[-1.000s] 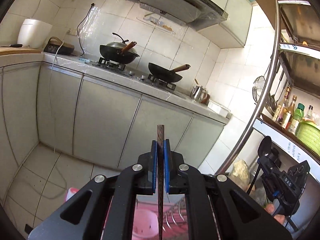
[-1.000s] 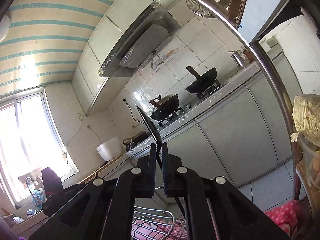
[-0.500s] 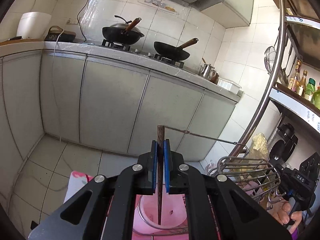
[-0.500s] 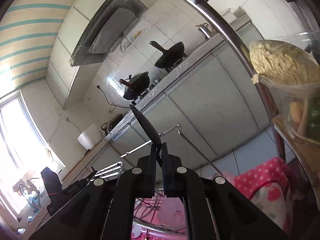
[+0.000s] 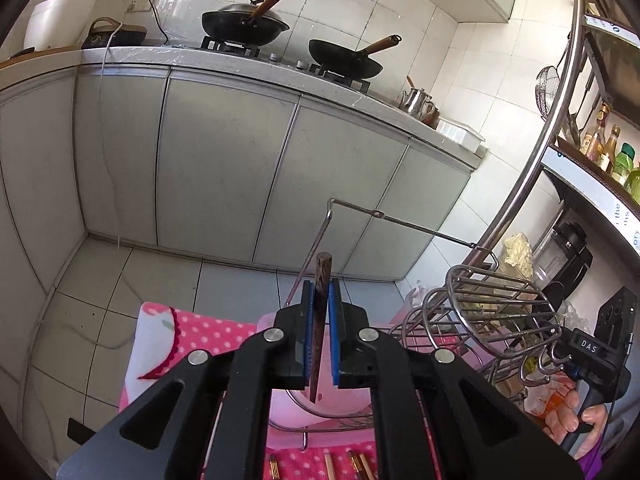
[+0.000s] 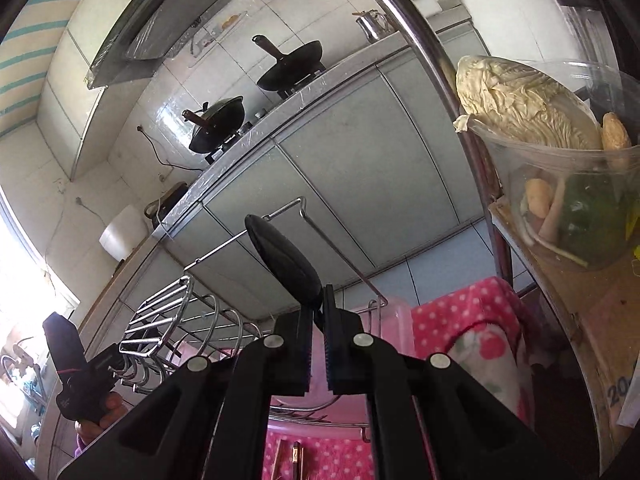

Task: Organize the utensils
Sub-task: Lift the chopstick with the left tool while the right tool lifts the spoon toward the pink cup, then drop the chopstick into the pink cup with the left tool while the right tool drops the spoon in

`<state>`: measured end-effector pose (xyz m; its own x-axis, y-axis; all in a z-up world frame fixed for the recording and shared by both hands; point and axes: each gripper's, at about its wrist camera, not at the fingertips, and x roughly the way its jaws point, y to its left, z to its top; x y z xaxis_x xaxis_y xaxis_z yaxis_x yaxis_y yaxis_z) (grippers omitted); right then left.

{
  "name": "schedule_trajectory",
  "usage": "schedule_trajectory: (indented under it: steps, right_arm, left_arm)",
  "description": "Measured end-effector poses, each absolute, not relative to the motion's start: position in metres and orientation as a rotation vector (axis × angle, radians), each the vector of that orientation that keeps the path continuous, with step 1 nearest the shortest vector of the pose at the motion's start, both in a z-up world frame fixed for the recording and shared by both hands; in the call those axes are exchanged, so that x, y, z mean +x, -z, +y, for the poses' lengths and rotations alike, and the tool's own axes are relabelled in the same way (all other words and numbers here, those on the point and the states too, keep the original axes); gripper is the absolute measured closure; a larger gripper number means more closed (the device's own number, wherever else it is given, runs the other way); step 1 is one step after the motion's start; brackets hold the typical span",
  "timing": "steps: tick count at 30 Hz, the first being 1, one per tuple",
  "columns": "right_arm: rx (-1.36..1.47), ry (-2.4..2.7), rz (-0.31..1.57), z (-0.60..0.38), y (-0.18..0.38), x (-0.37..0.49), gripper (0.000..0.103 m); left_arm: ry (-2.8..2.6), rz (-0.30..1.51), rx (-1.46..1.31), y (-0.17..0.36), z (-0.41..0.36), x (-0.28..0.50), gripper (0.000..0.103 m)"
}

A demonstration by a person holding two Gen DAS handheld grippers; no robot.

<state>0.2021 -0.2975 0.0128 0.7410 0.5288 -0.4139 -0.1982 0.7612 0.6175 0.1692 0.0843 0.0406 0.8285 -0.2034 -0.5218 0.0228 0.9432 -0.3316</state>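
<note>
Utensils in hand, two of them: I've got one dark wooden chopstick [image 5: 320, 320] pinched upright in the left gripper [image 5: 321, 320], blue pads clamped on it, tip pointing down toward a pink tub [image 5: 340, 400] below. The right gripper [image 6: 317, 320] is clenched on one black spoon [image 6: 286, 264], bowl sticking up and tilted left; its handle is hidden between the jaws. One wire dish rack [image 5: 496, 304] sits just beside both tools on a pink polka-dot cloth [image 5: 192, 332]. At least four more chopsticks [image 5: 356, 466] lie on the cloth at the bottom edge of the left wrist view, cut off by the frame, so exact count unclear. Bkgd: two black woks [image 5: 244, 26] on the stove, one metal kettle [image 5: 418, 100], one clear container of veg [image 6: 560, 160] on the shelf at right. The person's other hand [image 5: 572, 420] shows partly at the frame edge in the left wrist view, gripping the right tool's handle; fingers only.
</note>
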Motion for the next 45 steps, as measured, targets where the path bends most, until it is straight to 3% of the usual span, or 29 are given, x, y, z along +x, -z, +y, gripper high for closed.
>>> schedule_trajectory:
  steps: [18,21,23,25,34,45]
  right_arm:
    - [0.615,-0.442,0.758,-0.294,-0.017,0.232,0.098]
    - [0.612,-0.415,0.775,-0.292,-0.019,0.234,0.091]
    - [0.587,-0.404,0.781,-0.292,-0.023,0.233,0.079]
    - [0.569,-0.396,0.766,-0.292,-0.025,0.229,0.067]
    - [0.543,-0.386,0.738,-0.302,-0.031,0.212,0.060]
    - [0.400,-0.338,0.694,-0.302,-0.039,0.135,0.060]
  left_arm:
    - [0.177,0.720,-0.261,-0.040,0.070,0.195,0.096]
    - [0.182,0.740,-0.305,-0.041,0.071,0.199,0.093]
    - [0.182,0.751,-0.335,-0.041,0.075,0.201,0.090]
    - [0.167,0.748,-0.364,-0.039,0.080,0.202,0.080]
    - [0.160,0.701,-0.380,-0.050,0.088,0.189,0.070]
    - [0.092,0.693,-0.379,-0.060,0.113,0.119,0.069]
